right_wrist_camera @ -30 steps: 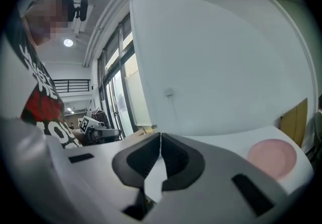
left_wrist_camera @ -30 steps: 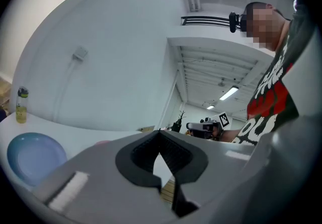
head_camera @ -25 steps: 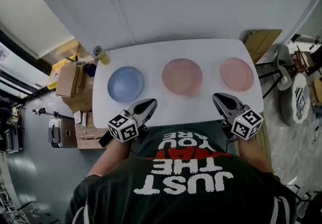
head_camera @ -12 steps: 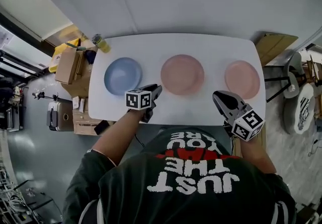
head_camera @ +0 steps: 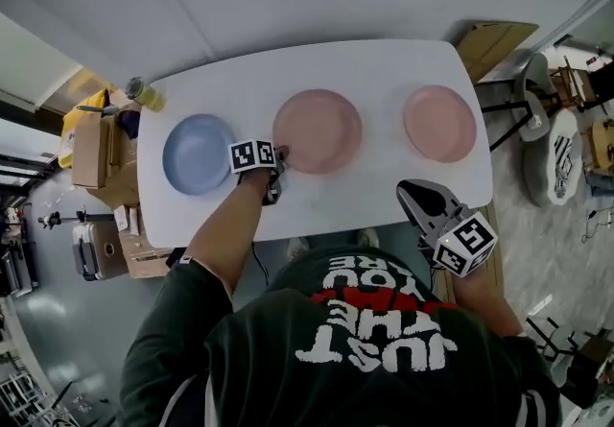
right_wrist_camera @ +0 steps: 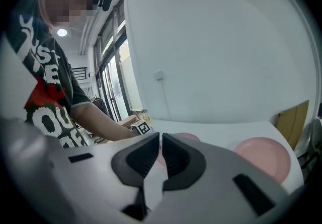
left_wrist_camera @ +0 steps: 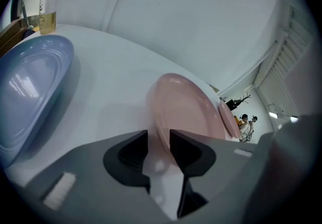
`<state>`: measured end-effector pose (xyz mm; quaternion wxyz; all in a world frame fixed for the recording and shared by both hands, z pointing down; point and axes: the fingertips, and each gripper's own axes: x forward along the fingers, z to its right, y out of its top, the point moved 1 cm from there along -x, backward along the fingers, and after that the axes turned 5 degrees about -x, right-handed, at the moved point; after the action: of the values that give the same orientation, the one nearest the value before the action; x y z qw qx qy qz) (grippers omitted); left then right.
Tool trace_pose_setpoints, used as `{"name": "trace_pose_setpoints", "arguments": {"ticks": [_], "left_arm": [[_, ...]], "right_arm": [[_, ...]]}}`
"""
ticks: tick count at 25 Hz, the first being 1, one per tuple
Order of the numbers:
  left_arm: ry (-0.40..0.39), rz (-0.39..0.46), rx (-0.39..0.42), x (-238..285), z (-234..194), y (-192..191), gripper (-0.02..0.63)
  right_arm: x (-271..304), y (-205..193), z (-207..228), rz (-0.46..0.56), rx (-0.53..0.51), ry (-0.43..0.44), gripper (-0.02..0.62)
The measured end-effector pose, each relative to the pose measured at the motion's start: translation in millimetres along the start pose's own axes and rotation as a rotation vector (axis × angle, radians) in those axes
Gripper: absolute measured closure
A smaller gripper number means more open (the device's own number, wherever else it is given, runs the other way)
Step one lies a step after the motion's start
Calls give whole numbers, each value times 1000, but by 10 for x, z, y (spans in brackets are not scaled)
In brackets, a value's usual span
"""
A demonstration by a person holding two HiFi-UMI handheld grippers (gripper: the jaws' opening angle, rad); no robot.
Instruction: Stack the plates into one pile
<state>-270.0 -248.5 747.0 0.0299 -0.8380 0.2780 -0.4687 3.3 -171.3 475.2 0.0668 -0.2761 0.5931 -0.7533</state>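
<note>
On the white table (head_camera: 384, 195) three plates lie in a row, well apart: a blue plate (head_camera: 195, 154) at the left, a middle pink plate (head_camera: 321, 130), and a right pink plate (head_camera: 439, 123). The left gripper (head_camera: 276, 158) is at the middle pink plate's near-left rim, its jaws opening with the rim between them, unpinched. The right gripper (head_camera: 411, 193) hangs over the table's near edge, its jaws together on nothing.

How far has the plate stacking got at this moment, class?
Done: nothing; the blue plate, middle pink plate and right pink plate lie apart on the table. In hand: the fingers of the left gripper are opening around the middle pink plate's rim, not pressing it. The right gripper hangs shut, empty. Left: all stacking.
</note>
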Motion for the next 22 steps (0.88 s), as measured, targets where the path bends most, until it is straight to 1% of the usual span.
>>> {"name": "trace_pose_setpoints", "arguments": {"ticks": [1, 2, 4, 5, 6, 8, 9, 11, 13, 17, 20, 22], "left_arm": [[8, -7, -4, 22, -1, 17, 475], [11, -11, -23, 36, 2, 40, 531], [2, 0, -115, 42, 1, 106, 573], [-8, 12, -163, 35, 11, 140, 586], [-20, 22, -197, 20, 41, 164, 584], [-46, 43, -235, -38, 181, 199, 581], [-63, 53, -238, -69, 295, 228, 580], [-105, 62, -216, -87, 620, 310, 584], [-149, 57, -176, -26, 1046, 398, 584], [-210, 20, -66, 332, 2024, 442, 584], [-220, -21, -15, 722, 2634, 337, 584], [-203, -46, 1, 990, 2904, 258, 583]], "right_arm": [[-33, -25, 15, -4, 4, -13, 588], [-66, -50, 35, -6, 9, -27, 588], [-122, -89, 79, -5, 20, -53, 588], [-150, -102, 101, -2, 24, -63, 588], [-187, -111, 123, 3, 28, -72, 588], [-305, -121, 191, 18, 35, -95, 588], [-387, -123, 244, 27, 38, -110, 588], [-584, -121, 386, 47, 45, -150, 588], [-807, -127, 546, 68, 56, -195, 588], [-1309, -214, 822, 101, 80, -284, 588], [-1699, -332, 965, 109, 100, -346, 588], [-1948, -428, 1041, 107, 120, -387, 588]]}}
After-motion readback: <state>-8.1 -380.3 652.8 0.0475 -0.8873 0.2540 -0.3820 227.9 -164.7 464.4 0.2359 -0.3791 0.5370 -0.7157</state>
